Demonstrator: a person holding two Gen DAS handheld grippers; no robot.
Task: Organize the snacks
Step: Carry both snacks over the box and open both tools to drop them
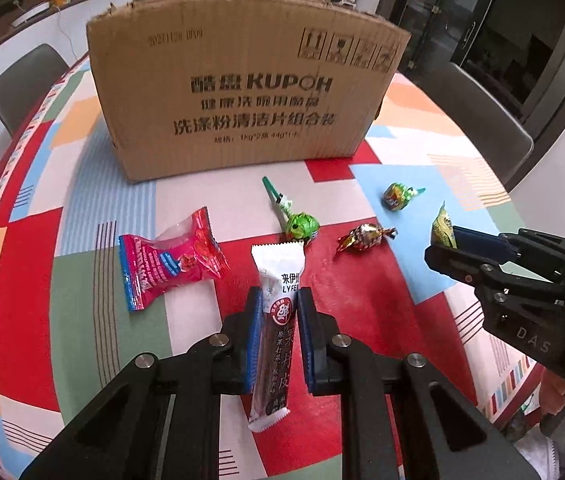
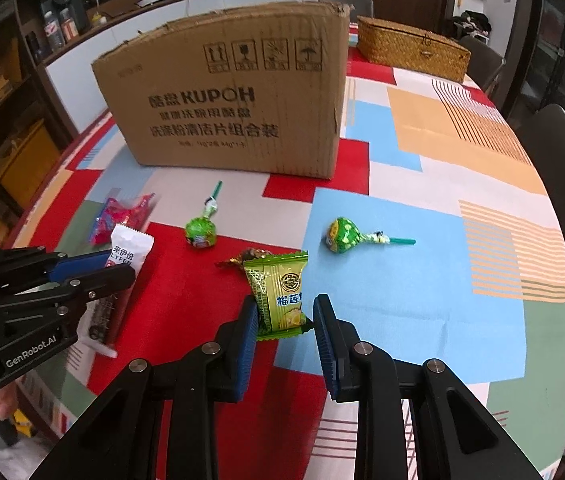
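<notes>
L gripper (image 1: 279, 312): blue pads clamped on a long white-and-dark snack stick (image 1: 276, 320), gripped at mid-length. Top end of stick projects beyond the pads, bottom end hangs back betw. the black arms. Stick appears lifted off the tablecloth (image 1: 422, 184), though contact at its lower end can't be ruled out from this angle.

R gripper (image 2: 285, 316): pads closed on a green-and-yellow snack packet (image 2: 276, 294), pinched by its side edges; packet held upright, upper seam beyond the fingertips.

Cross-views: R gripper is seen at right edge of L wrist view, only a yellow-green sliver of packet visible at its tip. L gripper is seen at left edge of R wrist view, white end of stick sticking out above it.

Items lying on the cloth, all apart from each other:
- pink-red snack bag (image 1: 170, 258), left of stick, crumpled.
- green lollipop (image 1: 300, 226), w/ green stick pointing toward the cardboard box (image 1: 242, 88).
- gold-brown wrapped candy (image 1: 364, 238), just right of that lollipop.
- second green lollipop (image 2: 344, 235), on light-blue patch, stick pointing right in R wrist view.

Box stands upright at far side of snacks, printed side facing the cameras, top edge ragged. A woven basket (image 2: 412, 46) w/ lid sits behind and right of box. Dark chairs (image 1: 22, 84) are set round the table edge.
</notes>
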